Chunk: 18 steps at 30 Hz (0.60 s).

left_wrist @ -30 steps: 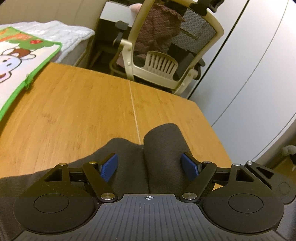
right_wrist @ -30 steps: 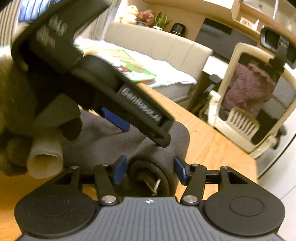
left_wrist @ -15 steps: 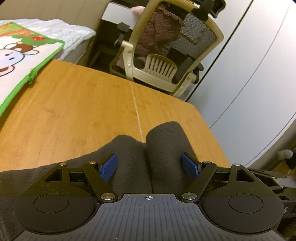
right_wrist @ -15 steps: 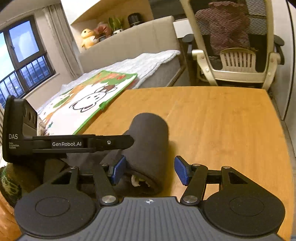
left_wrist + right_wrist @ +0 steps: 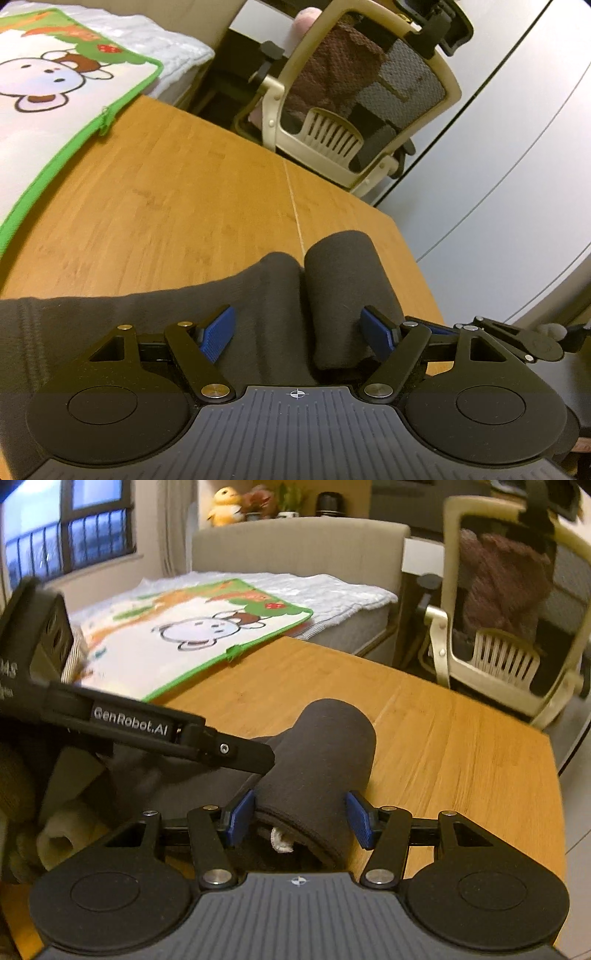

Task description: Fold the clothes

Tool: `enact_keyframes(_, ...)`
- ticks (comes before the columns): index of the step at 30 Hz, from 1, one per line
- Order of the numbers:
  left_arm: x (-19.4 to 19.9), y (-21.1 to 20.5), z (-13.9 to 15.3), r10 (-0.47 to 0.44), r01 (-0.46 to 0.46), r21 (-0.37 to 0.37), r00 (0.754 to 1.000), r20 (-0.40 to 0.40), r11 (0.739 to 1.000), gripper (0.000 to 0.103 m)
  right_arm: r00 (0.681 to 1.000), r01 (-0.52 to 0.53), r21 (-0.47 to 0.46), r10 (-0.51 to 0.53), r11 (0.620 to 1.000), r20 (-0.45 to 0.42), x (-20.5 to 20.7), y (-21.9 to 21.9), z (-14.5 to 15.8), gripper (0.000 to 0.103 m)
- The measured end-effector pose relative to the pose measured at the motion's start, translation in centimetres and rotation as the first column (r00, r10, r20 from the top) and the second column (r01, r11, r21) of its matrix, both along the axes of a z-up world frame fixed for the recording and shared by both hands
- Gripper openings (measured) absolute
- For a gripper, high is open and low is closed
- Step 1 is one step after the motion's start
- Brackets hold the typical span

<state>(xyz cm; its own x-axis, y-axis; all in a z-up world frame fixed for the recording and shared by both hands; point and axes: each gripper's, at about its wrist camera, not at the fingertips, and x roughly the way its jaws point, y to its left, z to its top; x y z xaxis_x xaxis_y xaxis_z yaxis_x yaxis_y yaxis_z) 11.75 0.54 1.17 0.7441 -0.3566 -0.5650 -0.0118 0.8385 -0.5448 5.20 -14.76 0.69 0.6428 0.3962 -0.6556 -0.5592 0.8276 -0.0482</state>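
A dark grey garment [image 5: 258,306] lies on the wooden table [image 5: 166,206], its right part rolled into a thick tube [image 5: 347,288]. My left gripper [image 5: 299,328] is open over the garment, its blue pads [image 5: 218,332] wide on either side of the roll and the flat cloth. In the right wrist view the roll [image 5: 317,771] lies between the open fingers of my right gripper [image 5: 299,821], the pads [image 5: 240,818] close to its sides. The left gripper's black body [image 5: 155,731] crosses at left.
A cartoon-print mat with a green border [image 5: 55,110] lies on a bed beside the table's left edge. A beige mesh office chair [image 5: 354,103] stands past the far edge. White wardrobe doors [image 5: 498,147] are at right. The table's right edge [image 5: 554,794] is near.
The right gripper has swung round to look along the roll from its end, and its fingers now straddle the roll. The left gripper has stayed open over the garment, shifting only slightly.
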Motion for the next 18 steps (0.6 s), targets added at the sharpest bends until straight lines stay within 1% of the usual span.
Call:
enact_keyframes(4, -0.7, 0.3, 0.0, 0.007, -0.007, -0.024, 1.000, -0.006, 1.000, 0.083, 0.998, -0.030, -0.101, 0.036, 0.994, 0.059, -1.4, 1.4, 0.0, 0.055)
enact_keyframes(7, -1.2, 0.3, 0.1, 0.010, -0.010, -0.028, 1.000, -0.002, 1.000, 0.084, 0.994, -0.045, -0.166, 0.060, 0.985, 0.087, -2.0, 2.3, -0.2, 0.055)
enact_keyframes(14, -2.3, 0.7, 0.0, 0.019, -0.019, -0.034, 1.000, 0.000, 0.999, 0.085, 0.990, -0.064, -0.230, 0.091, 0.971, 0.108, -2.9, 3.2, -0.6, 0.055)
enact_keyframes(18, -2.2, 0.9, 1.0, 0.029, -0.027, -0.045, 0.999, 0.041, 0.999, 0.085, 0.980, -0.101, -0.288, 0.145, 0.952, 0.135, -3.8, 4.0, -1.2, 0.054)
